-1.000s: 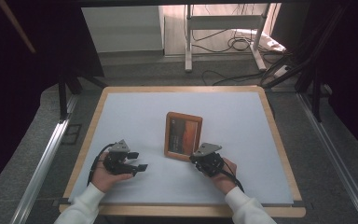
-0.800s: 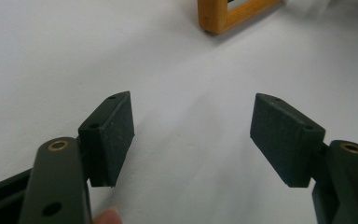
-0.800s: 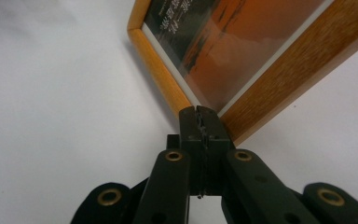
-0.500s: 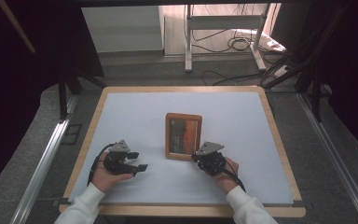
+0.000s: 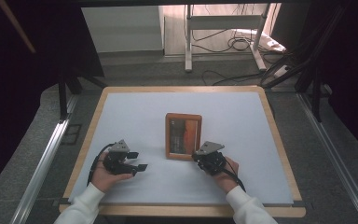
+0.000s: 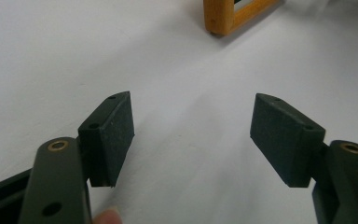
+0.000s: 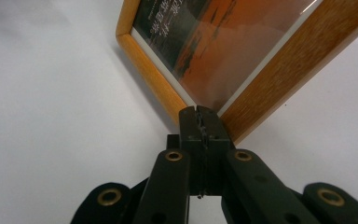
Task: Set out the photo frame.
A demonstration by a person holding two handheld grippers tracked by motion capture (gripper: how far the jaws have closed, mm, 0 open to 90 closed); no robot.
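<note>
We rest our left tongs (image 5: 140, 161) on the white desk (image 5: 135, 112), jaws spread wide with nothing between them. The wooden picture frame (image 5: 183, 136) lies flat between both tongs. Our right tongs (image 5: 196, 156) are clenched empty, tips touching the frame's near corner.

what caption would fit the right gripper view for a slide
Shut right gripper pointing at the near corner of a wooden picture frame lying flat on the white table.
</note>
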